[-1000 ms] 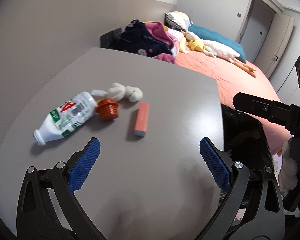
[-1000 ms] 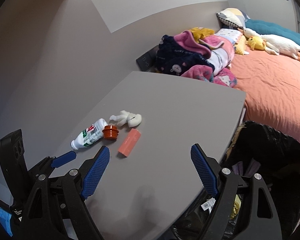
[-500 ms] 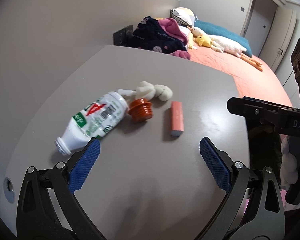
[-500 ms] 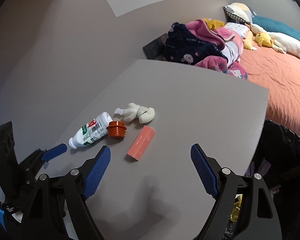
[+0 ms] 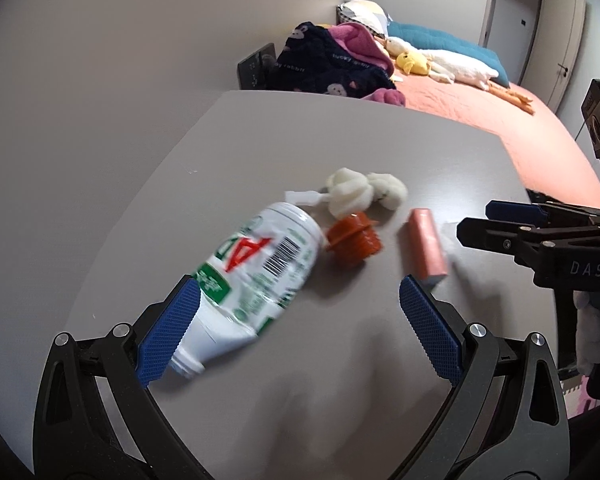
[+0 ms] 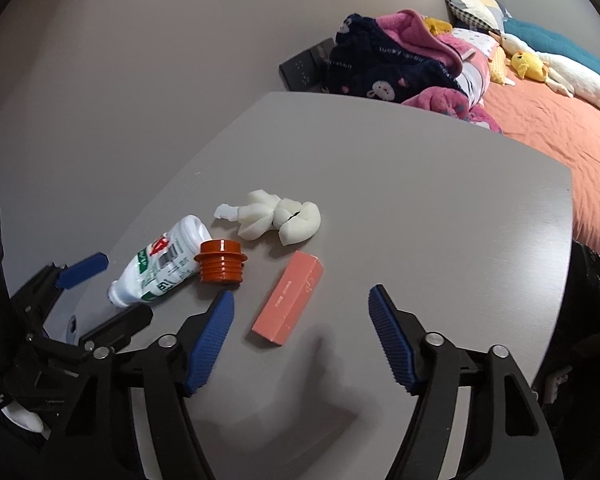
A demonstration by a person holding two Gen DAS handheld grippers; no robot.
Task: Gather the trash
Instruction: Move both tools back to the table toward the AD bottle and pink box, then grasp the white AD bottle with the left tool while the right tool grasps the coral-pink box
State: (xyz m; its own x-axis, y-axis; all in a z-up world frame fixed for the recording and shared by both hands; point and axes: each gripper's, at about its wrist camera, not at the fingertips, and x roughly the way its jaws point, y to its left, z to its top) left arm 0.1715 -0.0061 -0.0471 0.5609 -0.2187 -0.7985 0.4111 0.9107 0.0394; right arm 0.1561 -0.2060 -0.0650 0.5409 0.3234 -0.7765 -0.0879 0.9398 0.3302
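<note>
While both tongs hang spread over the grey tabletop (image 6: 420,208), the right tongs (image 6: 300,336), just narrowing, frame the pink rectangular carton (image 6: 288,304); the left tongs (image 5: 296,328) approach the white plastic bottle (image 5: 256,276). Next: lower and pinch.

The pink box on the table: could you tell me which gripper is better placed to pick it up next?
Right: the pink box lies just ahead between the open right gripper fingers; its jaws have been closing.

Matt grey table (image 6: 420,208), glossy orange plastic cap (image 6: 220,266), spongy white foam scrap (image 6: 280,222).
</note>
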